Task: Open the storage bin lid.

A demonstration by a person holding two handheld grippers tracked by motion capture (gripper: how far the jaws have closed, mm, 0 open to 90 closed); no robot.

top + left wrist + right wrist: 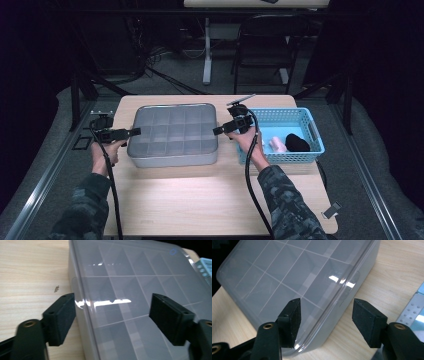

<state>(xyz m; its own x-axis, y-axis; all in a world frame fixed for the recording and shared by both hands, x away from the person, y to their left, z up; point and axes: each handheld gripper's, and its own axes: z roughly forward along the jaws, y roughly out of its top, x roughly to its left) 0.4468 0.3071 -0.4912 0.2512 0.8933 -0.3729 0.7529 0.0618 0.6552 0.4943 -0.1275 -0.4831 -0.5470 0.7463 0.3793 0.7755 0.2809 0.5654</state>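
1. The grey divided box (172,134) is sitting near the table's (200,200) far edge, between its middle and left side, with the clear lid (140,290) on it.
2. The left gripper (134,131) is straddling the lid's left rim, jaws spread and not touching; a shallow bite may be slipping off the smooth plastic.
3. The right gripper (218,130) is straddling the right rim, also spread.
4. Uneven lifting is likely tilting the box toward the blue basket (305,116) beside it.

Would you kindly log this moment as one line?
left tool: open, straddling organizer box left edge | right tool: open, straddling right edge | lid on
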